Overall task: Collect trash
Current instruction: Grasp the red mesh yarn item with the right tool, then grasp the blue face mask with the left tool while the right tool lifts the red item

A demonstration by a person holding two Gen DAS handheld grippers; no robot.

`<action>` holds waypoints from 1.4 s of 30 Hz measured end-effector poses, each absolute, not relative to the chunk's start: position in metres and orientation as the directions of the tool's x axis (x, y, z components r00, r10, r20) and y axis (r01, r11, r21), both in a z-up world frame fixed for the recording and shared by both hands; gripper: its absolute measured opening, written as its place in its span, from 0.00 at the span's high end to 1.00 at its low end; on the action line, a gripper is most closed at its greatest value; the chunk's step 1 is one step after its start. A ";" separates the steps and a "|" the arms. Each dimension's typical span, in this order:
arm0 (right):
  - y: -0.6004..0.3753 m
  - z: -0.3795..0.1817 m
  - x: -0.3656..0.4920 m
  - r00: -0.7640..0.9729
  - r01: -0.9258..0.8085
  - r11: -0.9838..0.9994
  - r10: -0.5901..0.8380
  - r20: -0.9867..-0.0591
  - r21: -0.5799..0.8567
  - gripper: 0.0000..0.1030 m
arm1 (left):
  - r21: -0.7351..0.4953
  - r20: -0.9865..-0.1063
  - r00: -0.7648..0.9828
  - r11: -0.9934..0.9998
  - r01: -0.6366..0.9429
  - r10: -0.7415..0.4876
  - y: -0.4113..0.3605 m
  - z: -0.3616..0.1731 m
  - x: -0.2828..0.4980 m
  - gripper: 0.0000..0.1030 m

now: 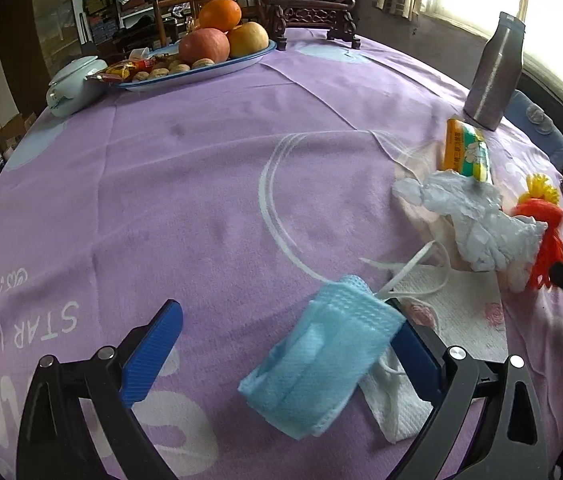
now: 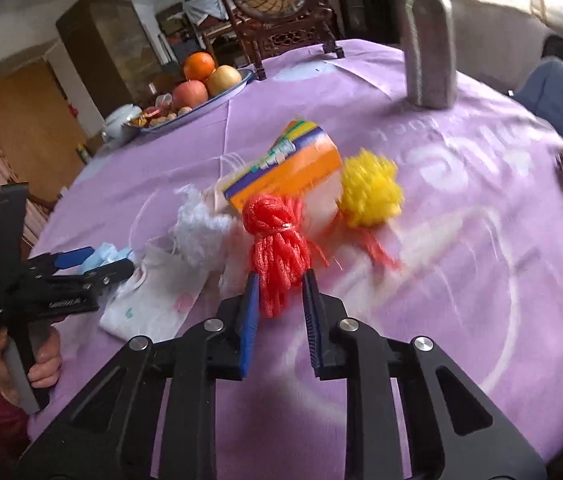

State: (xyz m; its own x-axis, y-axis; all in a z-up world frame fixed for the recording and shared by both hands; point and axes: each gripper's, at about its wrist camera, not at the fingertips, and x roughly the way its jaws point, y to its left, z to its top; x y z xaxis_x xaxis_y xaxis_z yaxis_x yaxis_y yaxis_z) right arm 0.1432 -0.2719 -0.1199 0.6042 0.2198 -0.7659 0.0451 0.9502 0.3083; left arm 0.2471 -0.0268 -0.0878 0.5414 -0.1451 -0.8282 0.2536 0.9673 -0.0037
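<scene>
My right gripper is shut on the lower end of a red foam net, which shows between its blue pads. In the left wrist view the same net hangs at the right gripper's tip. A yellow foam net, an orange tissue pack and crumpled white plastic lie just behind it. My left gripper stands wide open over a folded blue face mask, which leans on its right finger. The mask lies partly on a white paper towel.
A purple tablecloth covers the table. A grey bottle stands at the far right. A blue-rimmed plate of fruit and nuts, a white lidded bowl and a carved wooden frame stand at the back. A person's hand holds the left gripper.
</scene>
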 end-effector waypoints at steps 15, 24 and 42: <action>-0.294 -0.120 0.086 0.638 0.073 0.928 0.238 -0.733 0.365 0.55 | -0.128 -0.781 0.562 0.951 0.282 -0.272 -0.008 -0.058 0.234 0.05; -0.297 -0.127 0.093 0.645 0.107 0.925 0.215 -0.733 0.366 0.45 | -0.028 -0.832 0.518 0.948 0.316 -0.197 -0.025 -0.083 0.240 0.32; -0.326 -0.125 0.096 0.664 0.202 0.872 0.212 -0.717 0.445 0.28 | -0.160 -0.745 0.600 0.951 0.264 -0.292 0.005 -0.046 0.235 0.70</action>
State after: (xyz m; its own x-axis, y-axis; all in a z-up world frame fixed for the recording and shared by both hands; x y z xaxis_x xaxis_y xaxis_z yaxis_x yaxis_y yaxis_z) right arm 0.0963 -0.3259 -0.1252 0.6640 0.2121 -0.7170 0.2022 0.8722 0.4453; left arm 0.2349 0.0049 -0.0463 0.6002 -0.2920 -0.7446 0.2641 0.9511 -0.1600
